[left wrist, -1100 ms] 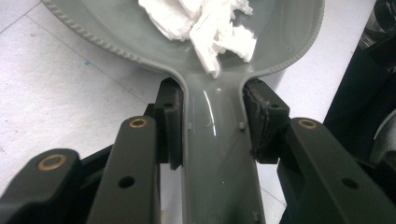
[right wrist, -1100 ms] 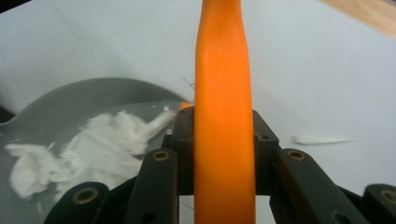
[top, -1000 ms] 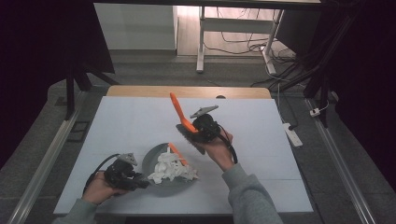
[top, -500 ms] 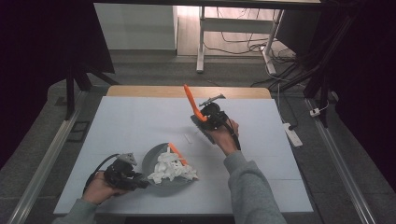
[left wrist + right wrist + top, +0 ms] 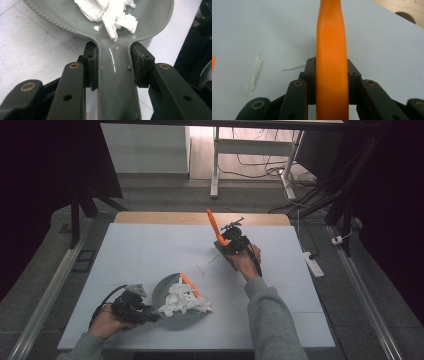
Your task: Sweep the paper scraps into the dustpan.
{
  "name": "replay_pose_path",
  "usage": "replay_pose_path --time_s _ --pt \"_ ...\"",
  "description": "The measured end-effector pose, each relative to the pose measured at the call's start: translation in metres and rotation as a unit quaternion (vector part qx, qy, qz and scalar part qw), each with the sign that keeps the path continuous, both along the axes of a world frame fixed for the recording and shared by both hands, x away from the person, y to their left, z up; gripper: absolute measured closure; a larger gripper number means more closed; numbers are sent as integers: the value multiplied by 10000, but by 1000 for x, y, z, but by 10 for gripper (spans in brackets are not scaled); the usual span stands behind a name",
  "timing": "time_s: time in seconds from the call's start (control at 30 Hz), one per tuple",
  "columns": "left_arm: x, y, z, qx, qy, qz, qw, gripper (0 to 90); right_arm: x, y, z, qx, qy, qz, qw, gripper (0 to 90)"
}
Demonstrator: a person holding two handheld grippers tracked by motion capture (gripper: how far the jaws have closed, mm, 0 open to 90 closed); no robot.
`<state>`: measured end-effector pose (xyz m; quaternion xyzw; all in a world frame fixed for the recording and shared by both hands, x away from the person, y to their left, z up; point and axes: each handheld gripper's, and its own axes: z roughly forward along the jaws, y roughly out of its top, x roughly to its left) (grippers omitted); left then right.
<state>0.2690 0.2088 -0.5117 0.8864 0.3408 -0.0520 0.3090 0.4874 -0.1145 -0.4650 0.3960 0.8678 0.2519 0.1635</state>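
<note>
A grey dustpan lies near the table's front edge with a heap of torn white paper and a short orange piece in it. My left gripper is shut on the dustpan's handle, one pad on each side, and the paper lies just beyond it. Farther back and to the right, my right gripper is shut on a long orange handle that sticks up and away from it. In the right gripper view the orange handle runs up between the jaws.
Two small white scraps lie on the pale blue table top just left of my right gripper; one white scrap shows in the right gripper view. A wooden strip edges the far side. A power strip lies off the right edge.
My right gripper has carried the orange handle away from the dustpan, toward the far right of the table and slightly lower. The left gripper and dustpan have stayed put.
</note>
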Motion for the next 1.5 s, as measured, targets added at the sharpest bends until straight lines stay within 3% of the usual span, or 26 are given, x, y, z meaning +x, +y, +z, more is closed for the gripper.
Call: replay_pose_path --time_s 0.27,0.47,0.6,1.0,1.37,1.5 --pt "0 0 0 -17 10 0 10000 613 10 2 -8 -183 115 -35 9998 703" --pt "0 0 -1 -16 10 2 10000 613 14 10 -8 -348 365 113 9987 703" --pt "0 0 -1 -23 18 7 10000 613 13 15 -9 -418 384 243 9981 703" --pt "0 0 -1 -13 38 14 10000 614 -10 33 -10 -490 379 754 9952 703" --pt "1 0 -2 5 52 3 10000 614 -38 53 -11 -628 320 1325 9887 703" --pt "1 0 -2 2 44 5 10000 614 -46 53 -11 -504 344 1471 9872 703"
